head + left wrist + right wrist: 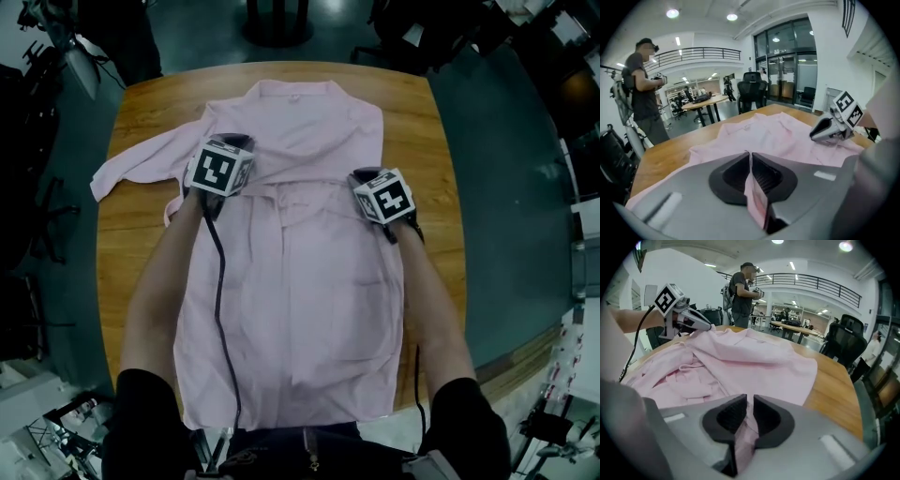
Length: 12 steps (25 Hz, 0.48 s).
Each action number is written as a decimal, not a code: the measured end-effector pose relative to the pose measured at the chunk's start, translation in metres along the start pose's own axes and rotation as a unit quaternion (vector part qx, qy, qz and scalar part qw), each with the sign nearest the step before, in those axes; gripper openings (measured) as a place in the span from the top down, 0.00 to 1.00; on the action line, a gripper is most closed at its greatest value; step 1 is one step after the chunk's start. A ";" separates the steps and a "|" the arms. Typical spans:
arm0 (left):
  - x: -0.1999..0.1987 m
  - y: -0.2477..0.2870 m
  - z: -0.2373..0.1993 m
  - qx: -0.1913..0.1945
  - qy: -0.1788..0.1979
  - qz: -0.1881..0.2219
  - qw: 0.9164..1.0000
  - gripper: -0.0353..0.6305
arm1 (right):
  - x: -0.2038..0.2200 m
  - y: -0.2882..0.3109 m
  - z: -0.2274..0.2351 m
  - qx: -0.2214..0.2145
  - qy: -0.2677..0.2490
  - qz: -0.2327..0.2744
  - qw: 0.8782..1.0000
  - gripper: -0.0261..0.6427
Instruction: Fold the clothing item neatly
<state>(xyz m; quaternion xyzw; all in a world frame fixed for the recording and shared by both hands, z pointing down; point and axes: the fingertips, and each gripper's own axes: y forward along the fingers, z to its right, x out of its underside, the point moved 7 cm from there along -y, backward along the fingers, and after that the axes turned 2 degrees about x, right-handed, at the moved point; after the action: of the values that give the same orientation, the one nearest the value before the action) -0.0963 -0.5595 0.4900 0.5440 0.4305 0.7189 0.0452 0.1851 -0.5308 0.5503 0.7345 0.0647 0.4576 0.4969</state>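
**Between both tongs, a pinch of pink shirt**

Between the pads of the left tongs (750,159) stood a thin upright fold of the pink shirt (300,291), with the jaws closed tight against it. The right tongs (747,405) were clamped in the same way: pink cloth ran up through the narrow slit between their jaws and was pressed on both sides.

Both tongs sat on the upper part of the shirt, well apart from each other, the left near one shoulder and the right near the other. Between them the cloth was rumpled into loose creases. Beyond their tips lay the collar (292,94), flat and at the far side of the wooden tabletop (141,253). Out past the left tongs a sleeve (131,171) stretched sideways across bare wood, while on the right tongs' side the shirt's edge lay folded in. Behind the tongs, toward the person holding them, the body of the shirt was spread smooth, and its hem reached the near edge of the tabletop.

A black cable (219,309) trailed back from the left tongs over the cloth, along the forearm.

Far beyond the tongs, off the tabletop, a person (642,89) stood in the open office, and a black office chair (752,91) waited past the far edge.
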 end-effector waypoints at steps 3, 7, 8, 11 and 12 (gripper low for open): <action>0.003 -0.009 -0.033 -0.057 -0.032 0.012 0.998 0.91 | 0.003 -0.001 0.002 0.001 0.001 0.003 1.000 0.90; 0.024 -0.001 -0.055 -0.098 -0.047 -0.015 0.994 0.91 | 0.004 -0.002 0.000 0.006 -0.004 0.004 1.000 0.91; 0.029 0.004 -0.055 -0.103 -0.039 -0.023 0.994 0.91 | 0.005 -0.002 0.000 0.008 -0.005 0.004 1.000 0.91; 0.037 0.014 -0.054 -0.113 -0.007 -0.035 0.993 0.88 | 0.005 -0.001 -0.001 0.012 -0.003 0.009 1.000 0.91; 0.039 0.013 -0.055 -0.116 -0.008 -0.034 0.993 0.84 | 0.005 -0.001 0.000 0.012 -0.001 0.011 1.000 0.91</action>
<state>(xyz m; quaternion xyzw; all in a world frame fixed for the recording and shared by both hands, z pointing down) -0.1520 -0.5784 0.5260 0.5259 0.3624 0.7574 0.1356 0.1880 -0.5276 0.5525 0.7417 0.0614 0.4615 0.4828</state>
